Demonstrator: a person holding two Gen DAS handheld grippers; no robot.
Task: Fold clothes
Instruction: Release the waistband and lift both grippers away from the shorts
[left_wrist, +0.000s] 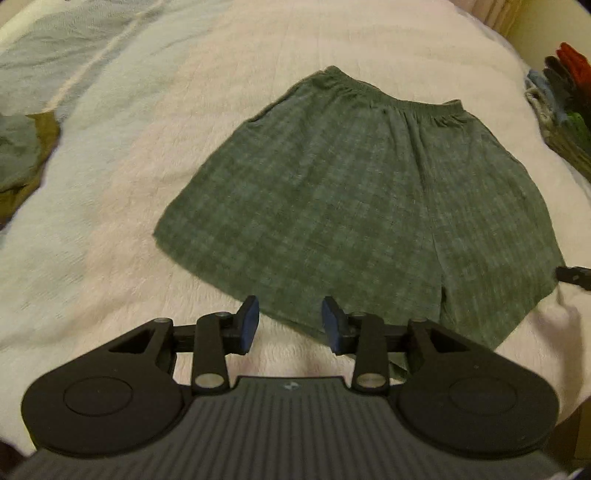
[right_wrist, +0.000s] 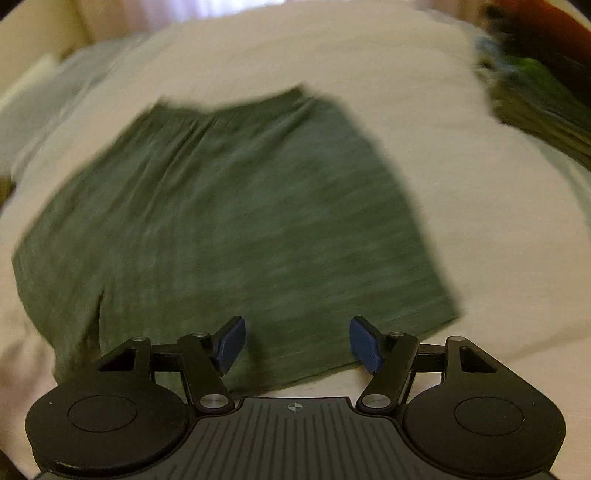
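A white bedspread (left_wrist: 110, 229) covers the whole surface in both wrist views, faintly ribbed and slightly rumpled. Spread flat on it, near the middle, lies a pair of green plaid shorts (left_wrist: 369, 206), the elastic waistband (left_wrist: 406, 101) at the far side and the two leg hems toward the cameras, with the split between the legs visible near the lower right in the left wrist view. In the right wrist view the shorts (right_wrist: 236, 229) are smeared by motion blur, so the weave cannot be made out there. At the right edge of the bed sits a stack of folded clothes (left_wrist: 565, 107) in red, dark, blue and green tones. At the left edge lies a small heap of grey-green and olive garments (left_wrist: 22, 162). The left gripper (left_wrist: 290, 319) hovers just above the near hem of the left leg, its blue pads (left_wrist: 249, 323) parted with nothing between them. The right gripper (right_wrist: 297, 343) is over the hem of the other leg, its fingers spread wide and empty; its tip (left_wrist: 570, 275) shows at the right rim of the left wrist view.
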